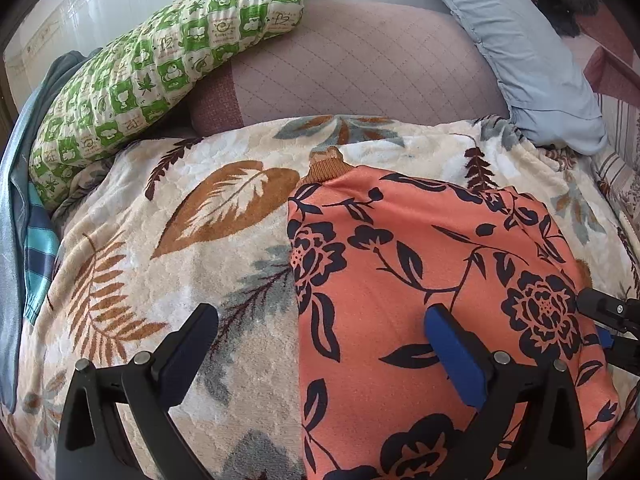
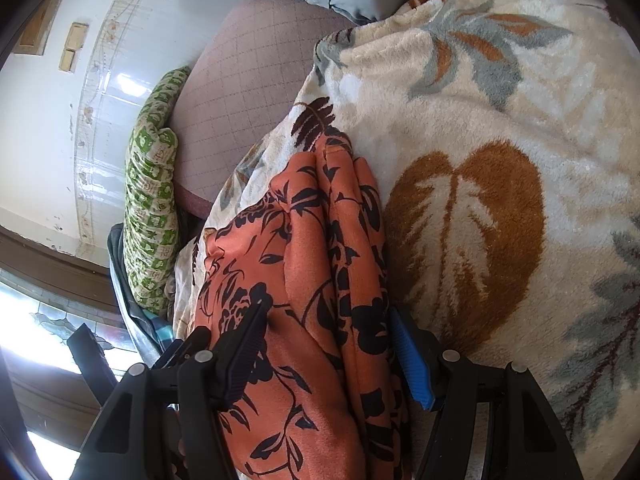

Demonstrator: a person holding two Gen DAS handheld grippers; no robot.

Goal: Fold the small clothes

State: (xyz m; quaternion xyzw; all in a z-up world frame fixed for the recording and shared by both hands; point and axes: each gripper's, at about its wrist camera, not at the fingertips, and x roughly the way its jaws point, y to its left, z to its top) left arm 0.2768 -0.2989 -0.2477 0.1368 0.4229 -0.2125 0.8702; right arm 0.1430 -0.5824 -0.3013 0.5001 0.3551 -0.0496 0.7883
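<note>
Two tools work one orange floral garment (image 1: 420, 264) lying on the leaf-print blanket (image 1: 192, 240) of a bed. Left tool (image 1: 322, 320) hovers with fingers wide apart over the garment's left edge; right tool (image 2: 332, 336) straddles bunched folds, grip uncertain.
</note>
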